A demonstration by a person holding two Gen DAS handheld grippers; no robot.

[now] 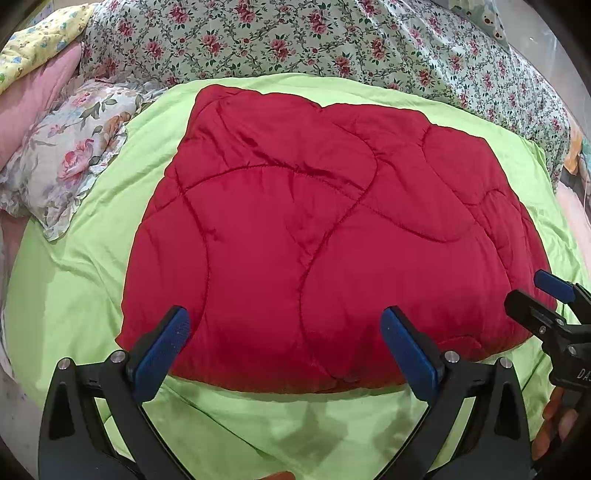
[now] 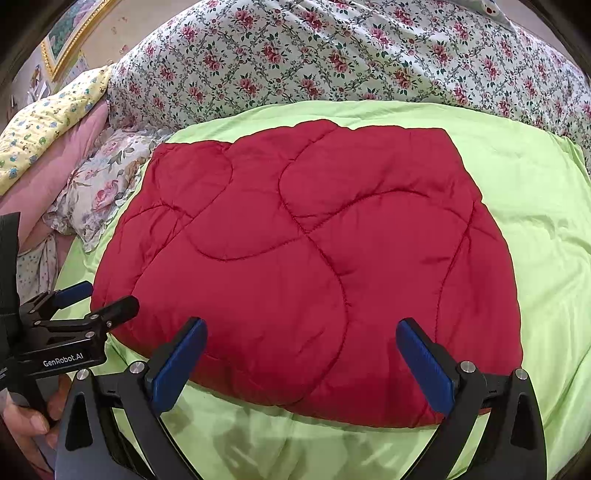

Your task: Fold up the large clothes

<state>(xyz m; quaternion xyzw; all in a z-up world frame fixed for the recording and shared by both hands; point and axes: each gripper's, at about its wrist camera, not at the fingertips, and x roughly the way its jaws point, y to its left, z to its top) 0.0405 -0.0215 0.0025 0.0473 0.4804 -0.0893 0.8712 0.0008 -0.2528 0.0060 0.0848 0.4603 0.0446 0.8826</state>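
A red quilted blanket lies folded into a thick rectangle on a lime green sheet; it also shows in the right wrist view. My left gripper is open and empty, hovering over the blanket's near edge. My right gripper is open and empty over the near edge further right. The right gripper shows at the right edge of the left wrist view, and the left gripper at the left edge of the right wrist view, both with jaws apart.
A floral duvet is heaped behind the green sheet. A floral pillow, a pink pillow and a yellow patterned cloth lie at the far left. A framed picture hangs on the wall.
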